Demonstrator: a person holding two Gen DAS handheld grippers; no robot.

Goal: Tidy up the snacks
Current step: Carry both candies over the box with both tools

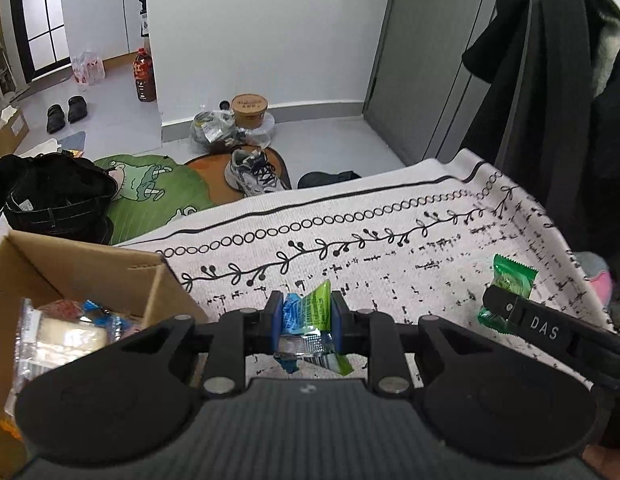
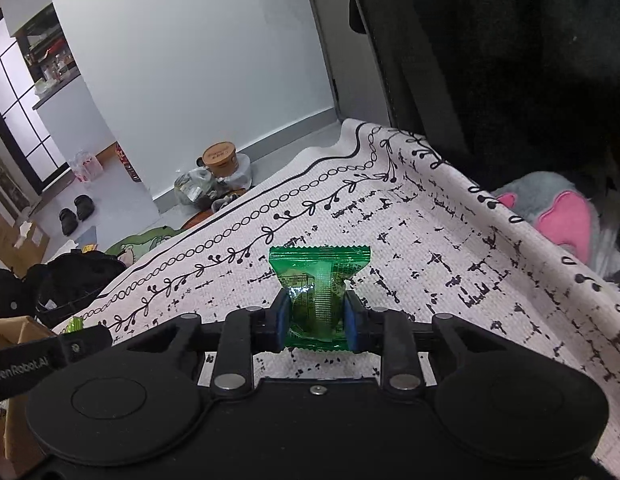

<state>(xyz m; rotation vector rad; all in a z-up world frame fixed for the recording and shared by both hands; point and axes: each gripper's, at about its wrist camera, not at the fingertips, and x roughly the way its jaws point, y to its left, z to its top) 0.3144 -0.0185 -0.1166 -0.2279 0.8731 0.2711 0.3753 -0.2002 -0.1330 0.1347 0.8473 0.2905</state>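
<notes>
Now left gripper pinching blue-green packets, right gripper clamping green snack

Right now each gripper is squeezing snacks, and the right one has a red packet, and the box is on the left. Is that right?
Almost. The packet in the right gripper is green, not red; the right wrist view shows it pinched between the blue pads. The rest holds: the left gripper squeezes a blue and a lime-green packet, and the cardboard box sits on the left.
</notes>
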